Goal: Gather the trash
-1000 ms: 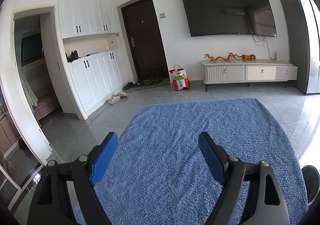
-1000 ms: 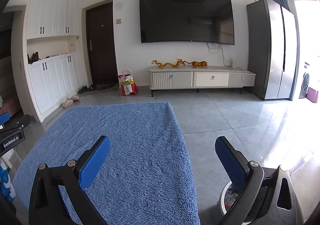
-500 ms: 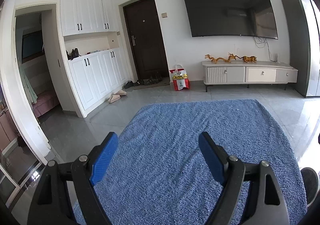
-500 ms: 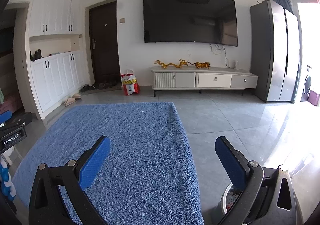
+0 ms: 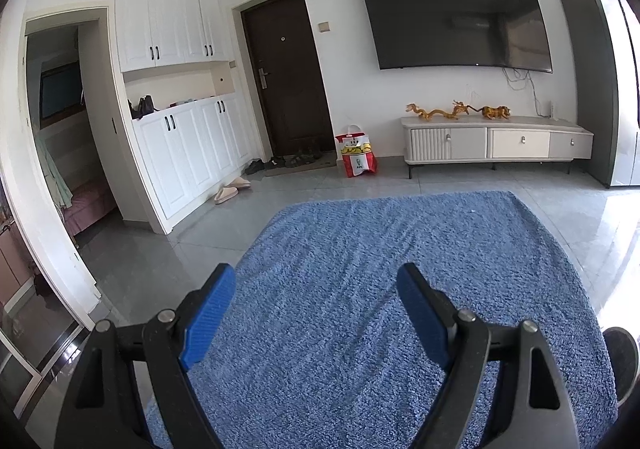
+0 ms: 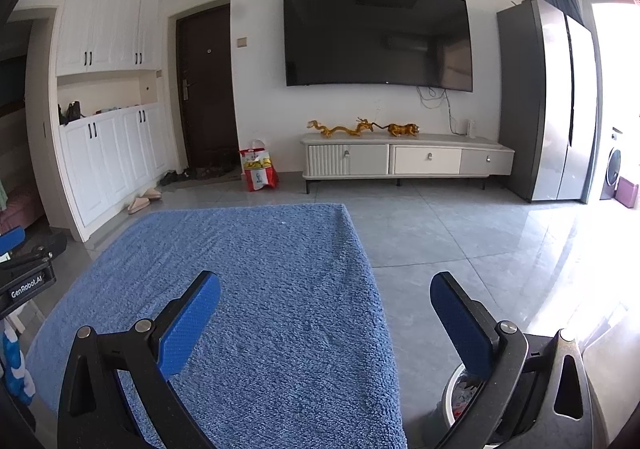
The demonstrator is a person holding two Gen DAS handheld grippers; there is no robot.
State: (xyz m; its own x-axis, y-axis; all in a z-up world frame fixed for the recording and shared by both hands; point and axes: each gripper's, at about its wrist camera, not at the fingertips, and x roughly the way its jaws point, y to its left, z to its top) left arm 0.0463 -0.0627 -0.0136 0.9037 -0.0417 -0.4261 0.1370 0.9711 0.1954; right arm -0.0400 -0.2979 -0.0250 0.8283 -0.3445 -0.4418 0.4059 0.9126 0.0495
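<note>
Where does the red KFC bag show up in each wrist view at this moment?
Left wrist: red KFC bag on the floor, centre, between the dark door and the TV cabinet.
Right wrist: bag left of centre, same spot.
Shared landmark: the wall TV.

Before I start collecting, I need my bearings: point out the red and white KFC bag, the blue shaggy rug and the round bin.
red and white KFC bag [image 5: 359,157]: left wrist view, printed front.
blue shaggy rug [image 6: 260,269]: right wrist view, middle pile.
round bin [image 6: 450,395]: right wrist view, left rim.
</note>
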